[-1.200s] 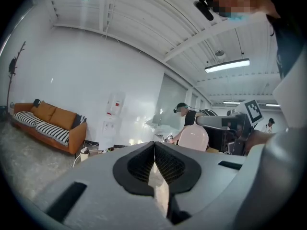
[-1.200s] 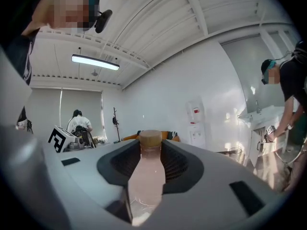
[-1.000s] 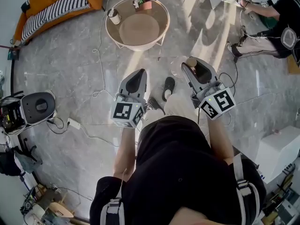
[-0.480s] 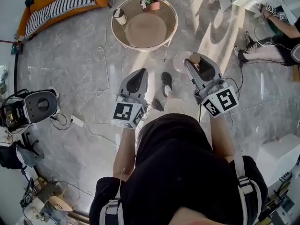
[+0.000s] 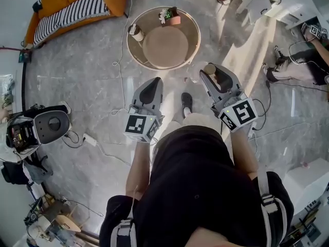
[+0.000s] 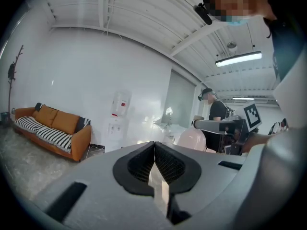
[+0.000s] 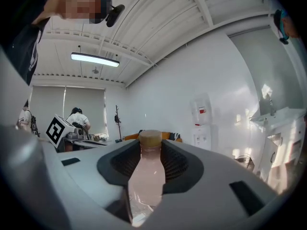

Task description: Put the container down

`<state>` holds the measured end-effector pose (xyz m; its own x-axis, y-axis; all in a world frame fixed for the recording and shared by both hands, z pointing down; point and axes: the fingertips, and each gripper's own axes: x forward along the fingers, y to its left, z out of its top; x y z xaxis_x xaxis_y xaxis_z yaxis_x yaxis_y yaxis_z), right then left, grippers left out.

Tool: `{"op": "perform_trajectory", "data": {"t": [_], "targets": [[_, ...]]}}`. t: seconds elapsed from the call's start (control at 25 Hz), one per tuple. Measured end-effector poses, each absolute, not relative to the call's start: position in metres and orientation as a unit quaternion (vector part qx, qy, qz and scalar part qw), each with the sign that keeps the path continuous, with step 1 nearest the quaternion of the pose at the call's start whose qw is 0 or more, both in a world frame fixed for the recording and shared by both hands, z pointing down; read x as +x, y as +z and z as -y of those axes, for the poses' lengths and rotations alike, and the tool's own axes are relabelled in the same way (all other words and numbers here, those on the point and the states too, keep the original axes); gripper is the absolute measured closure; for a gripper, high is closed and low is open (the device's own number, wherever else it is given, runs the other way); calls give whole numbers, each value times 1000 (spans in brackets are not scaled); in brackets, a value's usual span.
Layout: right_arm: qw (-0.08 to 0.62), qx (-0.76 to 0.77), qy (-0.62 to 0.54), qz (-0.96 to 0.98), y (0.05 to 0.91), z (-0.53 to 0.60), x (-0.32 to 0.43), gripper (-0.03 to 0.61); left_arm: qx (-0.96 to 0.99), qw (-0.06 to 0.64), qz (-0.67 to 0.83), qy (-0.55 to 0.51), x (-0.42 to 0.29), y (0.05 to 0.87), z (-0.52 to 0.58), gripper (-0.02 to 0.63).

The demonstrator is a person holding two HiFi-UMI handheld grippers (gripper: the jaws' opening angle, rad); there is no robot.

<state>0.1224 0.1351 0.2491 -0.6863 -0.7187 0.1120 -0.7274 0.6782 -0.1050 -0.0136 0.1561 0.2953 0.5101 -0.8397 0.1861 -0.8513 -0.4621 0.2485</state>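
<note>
Since half a second ago the round table (image 5: 197, 35) has slid lower in the head view and sits closer to both tools, and a dark shoe (image 5: 186, 101) shows between them. Both forearms reach forward from the torso, side by side at about the same height, marker cubes turned up toward the camera.

The left gripper (image 5: 153, 80) has its jaws pressed together with nothing between them. The right gripper (image 5: 208, 72), angled slightly inward, clamps the container (image 7: 149, 176), a pale pink bottle with a tan cap, by its neck and shoulders. It hangs in the air above the floor, short of the table.

In the head view only the cap and a faint blur of the body show past the jaws. In the right gripper view the gripper's body cuts off the bottle's lower end.
</note>
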Motion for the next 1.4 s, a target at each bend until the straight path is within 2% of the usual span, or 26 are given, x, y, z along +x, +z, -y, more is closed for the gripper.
{"op": "perform_trajectory", "data": {"t": [0.48,1.4], "targets": [[48,349,78,933,277,-76,140,443,845,163,508,33,25,308,-97,594],[99,335,111,930,327,-20,109,443,841,170,512,40,3,333,-42,594]]}}
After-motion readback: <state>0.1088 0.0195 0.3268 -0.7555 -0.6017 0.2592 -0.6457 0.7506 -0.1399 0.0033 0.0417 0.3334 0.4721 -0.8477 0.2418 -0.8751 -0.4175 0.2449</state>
